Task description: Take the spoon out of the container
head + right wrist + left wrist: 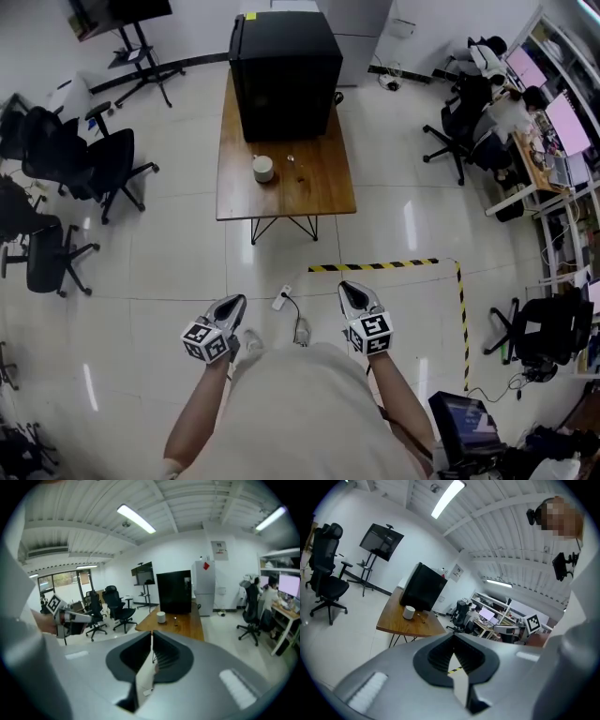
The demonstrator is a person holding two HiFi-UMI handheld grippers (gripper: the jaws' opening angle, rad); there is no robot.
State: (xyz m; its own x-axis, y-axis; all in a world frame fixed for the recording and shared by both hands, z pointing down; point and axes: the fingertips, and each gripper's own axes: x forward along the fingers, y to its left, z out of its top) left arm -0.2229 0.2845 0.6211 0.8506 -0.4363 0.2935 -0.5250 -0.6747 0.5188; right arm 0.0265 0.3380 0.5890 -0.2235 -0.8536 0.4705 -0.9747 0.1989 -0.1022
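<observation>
A white container [263,169] stands on a wooden table [314,195] well ahead of me, in front of a black box [286,75]. The left gripper view shows the container [409,612] small and far, and so does the right gripper view [161,617]. A small thing [291,158] lies on the tabletop just right of it, too small to name. No spoon can be made out. My left gripper [238,300] and right gripper [345,286] are held over the floor, far short of the table. Both are empty, with the left jaws [453,637] and right jaws [151,633] closed together.
Black office chairs [89,159] stand at the left. Yellow-black tape [375,266] marks the floor between me and the table, and a power strip [281,298] lies near my feet. People sit at desks [492,108] at the far right. A laptop [464,417] stands at the lower right.
</observation>
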